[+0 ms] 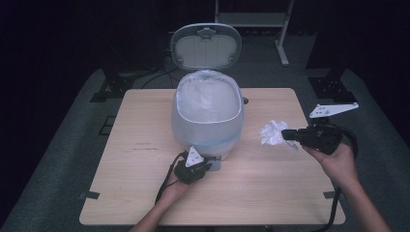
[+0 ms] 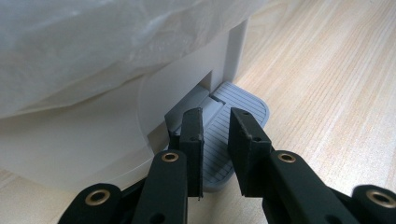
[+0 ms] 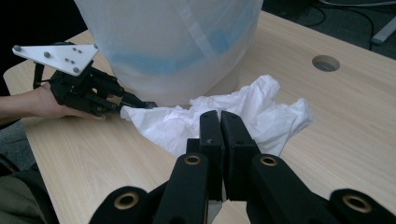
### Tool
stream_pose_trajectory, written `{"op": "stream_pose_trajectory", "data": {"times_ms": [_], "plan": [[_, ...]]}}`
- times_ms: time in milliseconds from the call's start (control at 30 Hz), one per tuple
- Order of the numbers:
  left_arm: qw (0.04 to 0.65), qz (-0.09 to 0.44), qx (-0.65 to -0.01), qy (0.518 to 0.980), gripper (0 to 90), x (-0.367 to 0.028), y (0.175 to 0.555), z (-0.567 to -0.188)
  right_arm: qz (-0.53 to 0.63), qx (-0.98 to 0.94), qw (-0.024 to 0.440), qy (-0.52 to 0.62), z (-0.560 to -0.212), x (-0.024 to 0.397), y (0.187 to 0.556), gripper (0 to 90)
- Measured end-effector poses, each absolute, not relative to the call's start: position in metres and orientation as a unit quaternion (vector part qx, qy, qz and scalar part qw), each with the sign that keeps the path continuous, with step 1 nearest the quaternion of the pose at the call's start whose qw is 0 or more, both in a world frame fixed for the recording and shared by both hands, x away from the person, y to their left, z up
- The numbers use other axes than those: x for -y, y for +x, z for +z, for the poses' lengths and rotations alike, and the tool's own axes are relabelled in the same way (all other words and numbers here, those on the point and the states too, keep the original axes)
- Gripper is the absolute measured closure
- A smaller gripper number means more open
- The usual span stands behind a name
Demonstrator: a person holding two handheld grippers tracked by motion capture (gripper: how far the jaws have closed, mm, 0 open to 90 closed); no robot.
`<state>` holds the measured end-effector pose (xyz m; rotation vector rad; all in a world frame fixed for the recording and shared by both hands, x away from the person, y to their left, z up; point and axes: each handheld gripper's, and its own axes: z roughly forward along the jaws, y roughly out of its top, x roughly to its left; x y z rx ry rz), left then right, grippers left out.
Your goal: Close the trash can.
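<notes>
Gripping one crumpled tissue, right claw faces one bin.

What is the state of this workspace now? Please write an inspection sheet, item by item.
Surface: light wooden table, one round hole.
Job's things: white pedal bin with plastic liner, its lid upright and open; crumpled white paper held above the table.
Clutter: nothing seen.
Grippers: left gripper, fingers near together, on the grey ribbed pedal; right gripper shut on the paper.
Cables: black cable trails from the left gripper, another from the right.
Surroundings: grey floor, dark room.
</notes>
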<state>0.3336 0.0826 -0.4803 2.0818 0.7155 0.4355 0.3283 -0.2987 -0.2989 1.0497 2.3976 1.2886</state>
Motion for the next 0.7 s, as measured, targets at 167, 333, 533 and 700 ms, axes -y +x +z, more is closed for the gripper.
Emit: {"op": "stream_pose_trajectory", "data": {"times_ms": [167,333,533,700], "plan": [[0.433,0.174,-0.287,0.836,75.5,-0.083,0.334,-0.480,0.445,-0.817,0.114,0.350,-0.289,0.295,0.328,87.6],[0.432,0.173,-0.286,0.837,75.5,-0.083,0.334,-0.480,0.449,-0.816,0.111,0.346,-0.280,0.292,0.329,87.5],[0.432,0.173,-0.287,0.838,75.5,-0.083,0.334,-0.480,0.448,-0.820,0.114,0.337,-0.269,0.286,0.331,87.5],[0.430,0.173,-0.286,0.838,75.4,-0.083,0.334,-0.480,0.450,-0.822,0.117,0.329,-0.258,0.282,0.332,87.6]]}}
